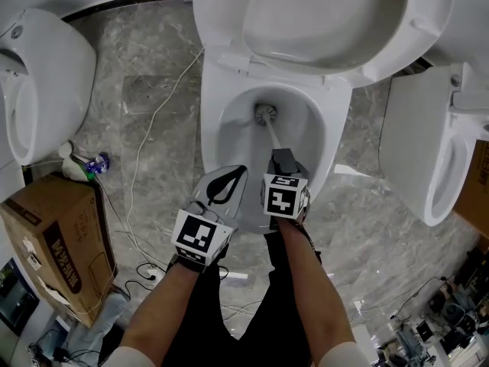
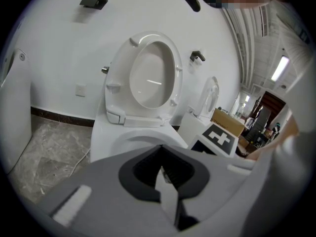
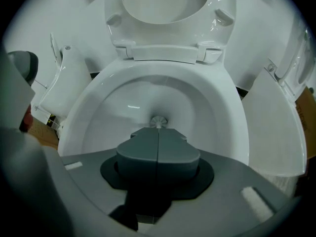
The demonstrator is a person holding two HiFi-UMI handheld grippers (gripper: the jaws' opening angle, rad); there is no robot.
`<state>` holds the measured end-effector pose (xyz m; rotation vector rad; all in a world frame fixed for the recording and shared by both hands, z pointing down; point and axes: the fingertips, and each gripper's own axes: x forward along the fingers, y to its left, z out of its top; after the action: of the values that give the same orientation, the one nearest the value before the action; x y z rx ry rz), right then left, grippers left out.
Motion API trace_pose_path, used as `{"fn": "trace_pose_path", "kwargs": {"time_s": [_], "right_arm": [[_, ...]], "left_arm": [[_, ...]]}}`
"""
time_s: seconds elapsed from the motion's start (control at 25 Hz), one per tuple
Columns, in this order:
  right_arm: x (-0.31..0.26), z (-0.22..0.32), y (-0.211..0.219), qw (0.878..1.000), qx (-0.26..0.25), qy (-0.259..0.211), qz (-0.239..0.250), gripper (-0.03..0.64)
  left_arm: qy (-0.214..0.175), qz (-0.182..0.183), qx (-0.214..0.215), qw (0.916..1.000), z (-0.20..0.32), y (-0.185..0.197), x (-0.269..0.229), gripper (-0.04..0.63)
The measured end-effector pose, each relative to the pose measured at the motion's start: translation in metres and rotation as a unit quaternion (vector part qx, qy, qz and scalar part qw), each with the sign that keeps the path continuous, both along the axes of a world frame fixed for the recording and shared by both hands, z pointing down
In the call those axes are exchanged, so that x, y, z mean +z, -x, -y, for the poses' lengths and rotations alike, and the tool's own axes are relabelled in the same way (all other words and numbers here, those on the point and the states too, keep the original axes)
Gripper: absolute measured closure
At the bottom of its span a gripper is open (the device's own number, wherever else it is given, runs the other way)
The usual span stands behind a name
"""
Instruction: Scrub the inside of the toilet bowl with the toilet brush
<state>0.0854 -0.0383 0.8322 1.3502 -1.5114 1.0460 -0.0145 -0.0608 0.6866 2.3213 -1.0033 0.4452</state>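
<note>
The white toilet bowl (image 1: pixel 233 128) stands with its seat and lid (image 1: pixel 328 21) raised. The toilet brush (image 1: pixel 265 115) has its head down in the bottom of the bowl, and its pale handle runs back to my right gripper (image 1: pixel 281 157), which is shut on it just above the front rim. In the right gripper view the brush head (image 3: pixel 158 121) shows past the closed right gripper (image 3: pixel 158 132), deep in the bowl (image 3: pixel 108 102). My left gripper (image 1: pixel 233 176) hangs beside it over the front left rim, shut and holding nothing. The left gripper (image 2: pixel 161 151) faces the raised seat (image 2: pixel 148 78).
Another white toilet (image 1: pixel 38 82) stands at the left and a third (image 1: pixel 428 151) at the right. A cardboard box (image 1: pixel 57 243) sits at lower left. A white cable (image 1: pixel 153 121) trails over the grey marble floor. My legs are right below the grippers.
</note>
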Motion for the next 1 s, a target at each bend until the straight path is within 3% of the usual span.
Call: {"fn": "trace_pose_path", "kwargs": {"time_s": [0.48, 1.0], "right_arm": [[0.012, 0.005, -0.001, 1.0, -0.004, -0.003, -0.001, 0.453], [-0.053, -0.024, -0.014, 0.999, 0.032, 0.008, 0.025, 0.453]], "left_arm": [[0.0, 0.0, 0.0, 1.0, 0.005, -0.003, 0.004, 0.589], [0.012, -0.003, 0.007, 0.9999, -0.016, -0.001, -0.043, 0.589]]}}
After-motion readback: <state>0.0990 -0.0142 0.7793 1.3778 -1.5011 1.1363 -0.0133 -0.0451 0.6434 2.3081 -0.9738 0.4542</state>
